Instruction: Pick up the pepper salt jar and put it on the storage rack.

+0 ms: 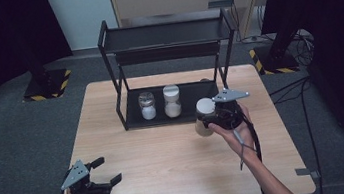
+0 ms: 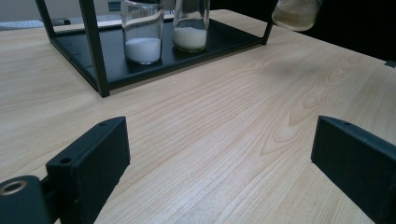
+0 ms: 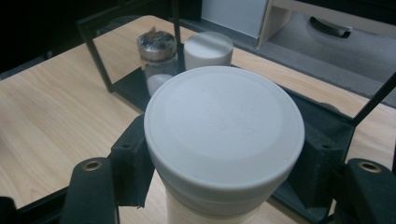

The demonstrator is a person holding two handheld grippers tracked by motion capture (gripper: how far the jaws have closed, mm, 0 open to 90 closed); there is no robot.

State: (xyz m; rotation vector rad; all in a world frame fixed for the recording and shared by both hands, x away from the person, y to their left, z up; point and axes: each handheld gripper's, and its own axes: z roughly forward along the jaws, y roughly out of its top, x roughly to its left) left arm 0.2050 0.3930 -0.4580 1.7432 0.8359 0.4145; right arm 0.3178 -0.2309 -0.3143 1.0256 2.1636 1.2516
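Note:
My right gripper [image 1: 206, 116] is shut on a white-lidded jar [image 1: 205, 116] of pale powder, held just off the table in front of the black rack's right end. In the right gripper view the jar's lid [image 3: 224, 126] sits between both black jaws, which press its sides. The jar's base [image 2: 296, 13] hangs at the top of the left gripper view. Two jars stand on the rack's bottom shelf [image 1: 187, 95]: a metal-lidded jar [image 1: 147, 105] and a white-lidded one [image 1: 172, 101]. My left gripper [image 1: 105, 171] rests open near the table's front left corner, nothing between its jaws.
The black two-tier rack [image 1: 166, 32] stands at the back of the wooden table [image 1: 167, 153]. Its thin posts [image 1: 119, 104] frame the lower shelf. A cable trails from the right gripper along the person's forearm [image 1: 260, 171]. Dark carpet surrounds the table.

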